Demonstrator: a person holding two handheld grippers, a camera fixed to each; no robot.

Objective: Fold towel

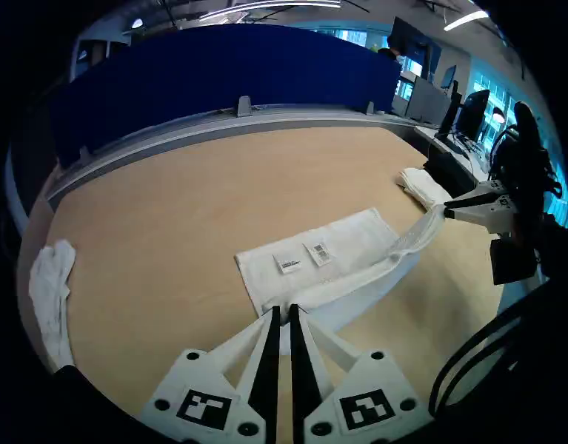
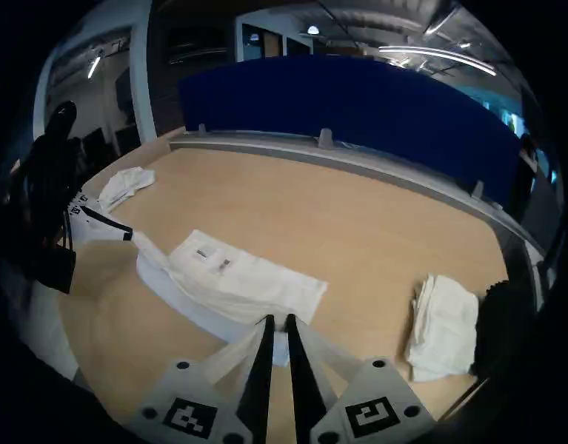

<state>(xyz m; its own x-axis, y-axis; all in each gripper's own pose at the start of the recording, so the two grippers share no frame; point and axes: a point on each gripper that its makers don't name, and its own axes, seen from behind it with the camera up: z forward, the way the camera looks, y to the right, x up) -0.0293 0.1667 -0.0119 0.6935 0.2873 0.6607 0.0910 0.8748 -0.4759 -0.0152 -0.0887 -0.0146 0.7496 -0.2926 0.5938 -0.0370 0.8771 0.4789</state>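
A white towel (image 1: 335, 251) lies across the middle of the wooden table (image 1: 180, 200), with two small labels (image 1: 304, 257) facing up. My left gripper (image 1: 281, 312) is shut on one near corner of it. The right gripper (image 1: 448, 211), off to the right and raised, pinches the other corner, so the near edge hangs in a strip between them. In the right gripper view the same towel (image 2: 246, 281) stretches from my right gripper (image 2: 278, 323), shut on its edge, to the left gripper (image 2: 129, 235) at the left.
A crumpled white cloth (image 1: 50, 285) lies at the table's left edge, and a folded white towel (image 1: 424, 185) sits at the far right. They appear as a folded towel (image 2: 443, 325) and a crumpled cloth (image 2: 124, 185). A blue partition (image 1: 224, 74) backs the table.
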